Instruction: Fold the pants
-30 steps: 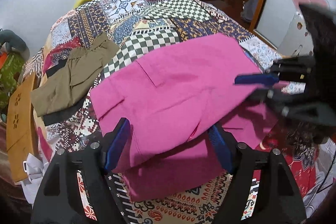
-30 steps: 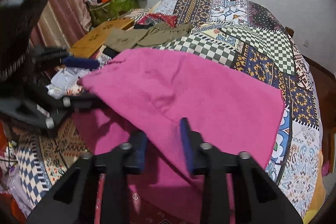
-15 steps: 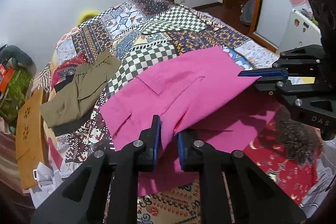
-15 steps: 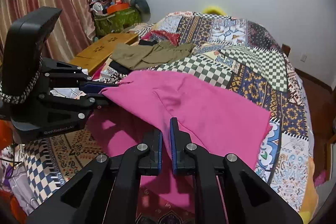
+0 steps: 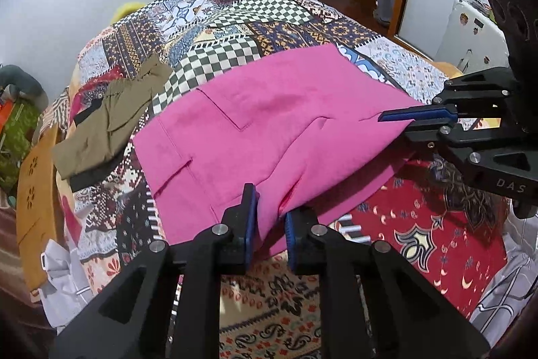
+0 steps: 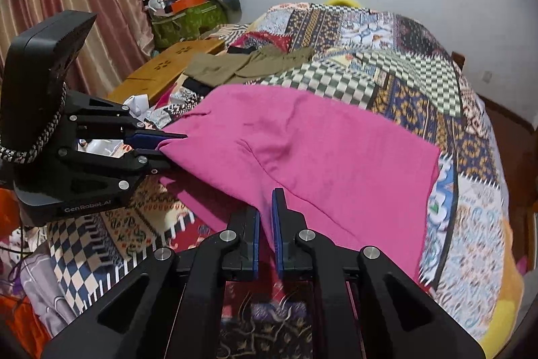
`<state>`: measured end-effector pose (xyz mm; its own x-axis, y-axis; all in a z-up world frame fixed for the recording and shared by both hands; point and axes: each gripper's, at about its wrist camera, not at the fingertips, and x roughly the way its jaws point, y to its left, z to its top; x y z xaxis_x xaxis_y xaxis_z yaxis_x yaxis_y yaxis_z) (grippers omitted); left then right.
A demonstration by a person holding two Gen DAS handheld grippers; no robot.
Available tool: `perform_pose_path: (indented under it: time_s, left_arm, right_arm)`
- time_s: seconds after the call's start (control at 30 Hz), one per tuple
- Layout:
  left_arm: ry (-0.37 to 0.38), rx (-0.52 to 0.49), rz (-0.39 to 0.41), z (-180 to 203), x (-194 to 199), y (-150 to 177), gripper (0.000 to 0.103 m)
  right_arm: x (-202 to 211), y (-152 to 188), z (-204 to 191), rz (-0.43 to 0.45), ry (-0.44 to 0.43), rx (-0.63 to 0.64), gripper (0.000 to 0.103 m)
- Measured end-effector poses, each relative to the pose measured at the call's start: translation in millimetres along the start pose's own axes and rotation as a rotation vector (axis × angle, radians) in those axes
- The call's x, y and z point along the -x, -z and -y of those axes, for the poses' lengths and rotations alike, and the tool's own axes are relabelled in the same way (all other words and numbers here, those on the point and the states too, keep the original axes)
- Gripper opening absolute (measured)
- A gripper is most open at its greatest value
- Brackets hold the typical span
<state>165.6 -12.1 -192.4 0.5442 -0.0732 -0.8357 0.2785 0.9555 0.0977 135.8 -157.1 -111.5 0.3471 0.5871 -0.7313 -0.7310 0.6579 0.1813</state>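
Pink pants lie spread over the near part of a patchwork bed; they also show in the right wrist view. My left gripper is shut on the pants' near edge at the left corner and holds it above the bed. My right gripper is shut on the near edge at the other corner. Each gripper shows in the other's view: the right one, the left one. The lifted top layer hangs over a lower pink layer.
Folded olive pants lie on the bed's left side, also in the right wrist view. A wooden bench stands beside the bed, with a green bag and clutter behind. A patterned rug lies below.
Both grippers have closed on the near edge of the pink pants and lifted it. The cloth is now pulled taut between them and raised off the lower layer.
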Motion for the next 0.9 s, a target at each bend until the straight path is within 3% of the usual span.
perform_pose_path:
  time_s: [0.27,0.6,0.73,0.83,0.9]
  left_arm:
    - [0.023,0.027,-0.013,-3,13,14,0.027]
    - [0.015,0.093,0.083,-23,52,-4,0.035]
    - [-0.005,0.120,0.112,-29,51,-19,0.047]
    - [-0.002,0.163,0.099,-34,39,-25,0.064]
    - [0.013,0.187,0.076,-36,27,-25,0.066]
  right_arm:
    - [9,14,-4,-0.033,-0.024,-0.047,0.010]
    - [30,-1,0,0.043,-0.041,-0.111,0.034]
    - [22,-10,5,0.049,-0.047,-0.161,0.039]
    - [9,-14,4,0.033,-0.038,-0.172,0.045]
    - [-1,-13,1,0.008,-0.032,-0.164,0.047]
